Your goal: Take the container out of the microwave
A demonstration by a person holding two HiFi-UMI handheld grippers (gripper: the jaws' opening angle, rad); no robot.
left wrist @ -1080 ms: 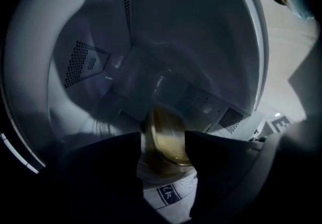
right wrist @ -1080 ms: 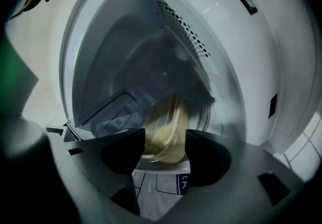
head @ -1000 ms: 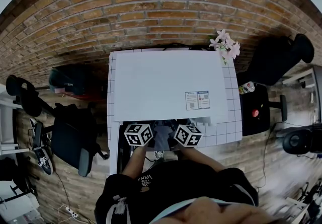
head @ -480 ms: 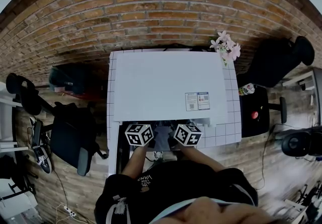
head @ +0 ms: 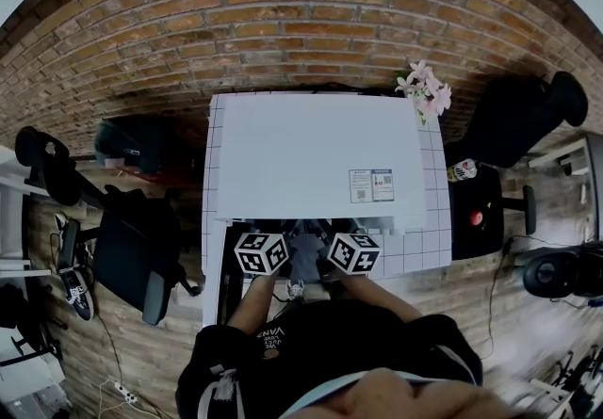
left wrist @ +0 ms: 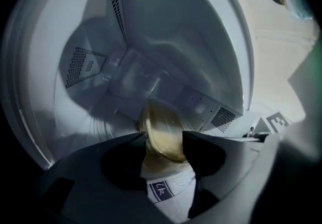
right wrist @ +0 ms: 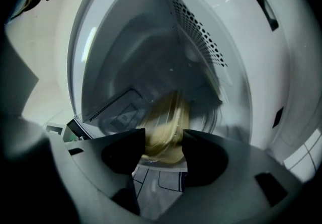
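on the gridded bench (head: 429,252), jaws are closing on the left hand-held gripper (left wrist: 163,138), held apart on the right hand-held gripper (right wrist: 163,138); the container (left wrist: 160,126) is framed between both, mid-frame inside the microwave (head: 311,153); an even grip is advised before withdrawal.

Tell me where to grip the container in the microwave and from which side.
Probably best to grip the container by its rim on two opposite sides, coming straight in through the open front of the microwave. It is round and sits low on the cavity floor, and walls close off every other side.
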